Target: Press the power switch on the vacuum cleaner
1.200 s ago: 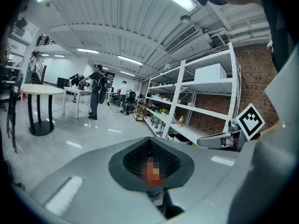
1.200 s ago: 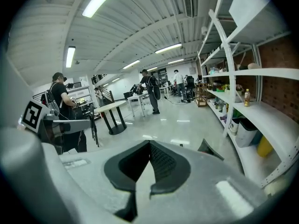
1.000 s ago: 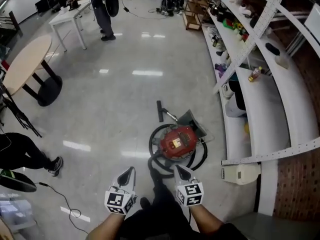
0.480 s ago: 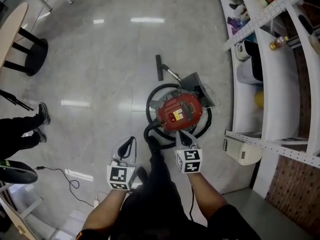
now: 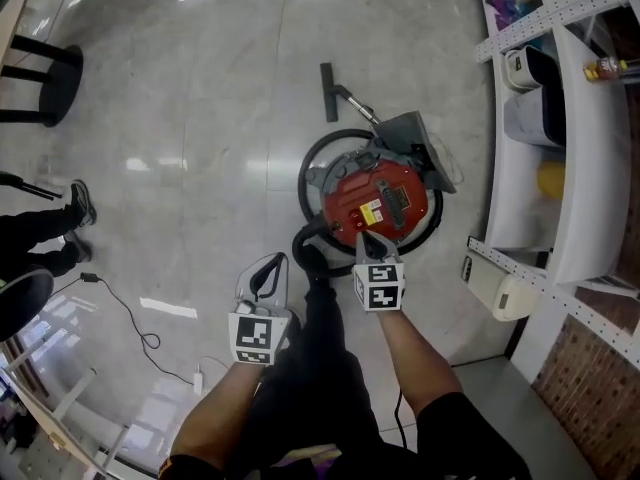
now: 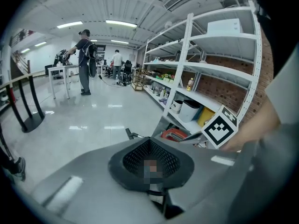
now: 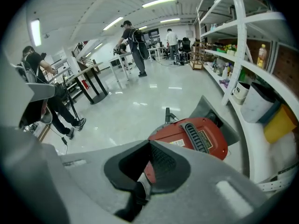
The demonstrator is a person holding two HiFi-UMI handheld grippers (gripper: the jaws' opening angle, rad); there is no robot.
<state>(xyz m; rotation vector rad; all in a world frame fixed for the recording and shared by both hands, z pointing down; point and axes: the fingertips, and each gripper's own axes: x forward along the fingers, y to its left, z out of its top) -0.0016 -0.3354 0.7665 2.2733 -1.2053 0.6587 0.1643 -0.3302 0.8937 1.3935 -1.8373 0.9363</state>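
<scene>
1. Looking down in the head view, the vacuum point(image 5: 380, 200) lies on the floor straight ahead of the right gripper point(image 5: 370, 240), whose tip sits at the near edge of the red body. The left gripper point(image 5: 272, 263) hangs back and off to the side, next to the black hose point(image 5: 310, 258), so it is clearly the farther of the two. Both come to a closed point and carry nothing.

2. In the left gripper view, the left gripper point(image 6: 149, 141) has its jaws met at the tips with nothing between them. Only a sliver of the vacuum point(image 6: 174, 134) shows, ahead and off to its right, just this side of the right gripper's marker cube point(image 6: 219, 129). This tool is not lined up on the target.

3. In the right gripper view, the right gripper point(image 7: 149, 143) is likewise closed at the tips and empty. The vacuum point(image 7: 196, 136) fills the space just beyond it and slightly to its right. The dark grille point(image 7: 191, 134) runs away from the tip along the top of the body. The switch itself cannot be picked out here (it is probably somewhere on that top face). The likely move is a short push forward and down with the closed right tip.
</scene>
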